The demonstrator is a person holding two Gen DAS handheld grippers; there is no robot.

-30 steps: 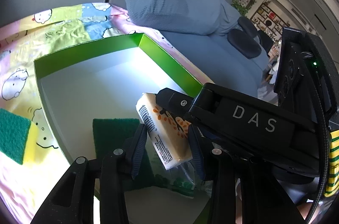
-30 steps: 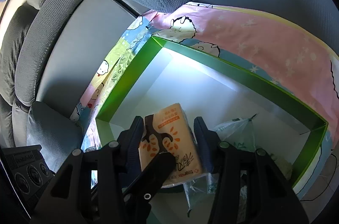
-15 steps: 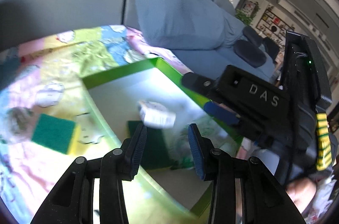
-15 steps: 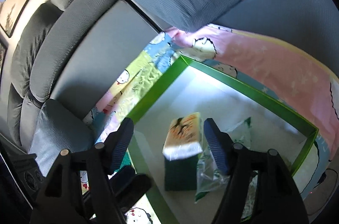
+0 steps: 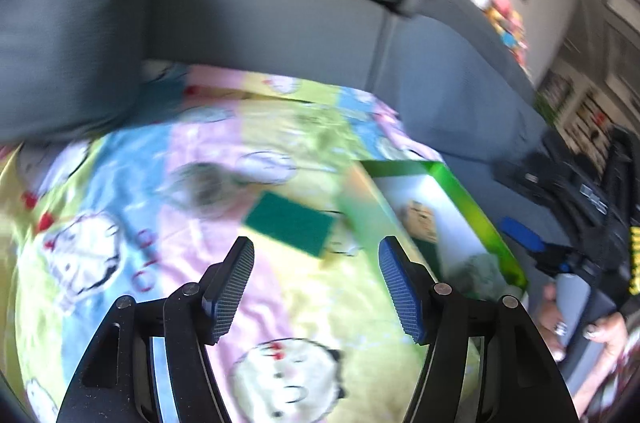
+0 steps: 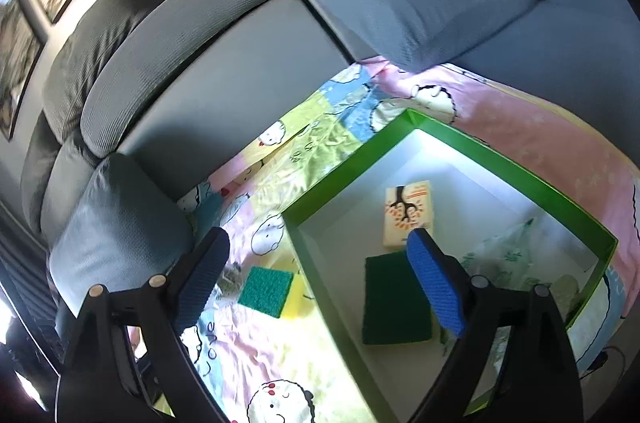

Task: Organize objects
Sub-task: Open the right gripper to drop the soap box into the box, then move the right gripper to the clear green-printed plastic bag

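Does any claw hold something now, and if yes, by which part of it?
Nothing is held. Both the left claw and the right claw are opening with nothing between the jaws.

I count one green box (image 6: 516, 167) on one cartoon-print blanket (image 6: 560, 139). Inside my box I see three things: one tissue packet (image 6: 407, 213), one dark green scouring pad (image 6: 394, 299) and one clear plastic bag (image 6: 504, 255). Outside it lies one green-and-yellow sponge (image 6: 267, 290). So, two green scrubbing items altogether.
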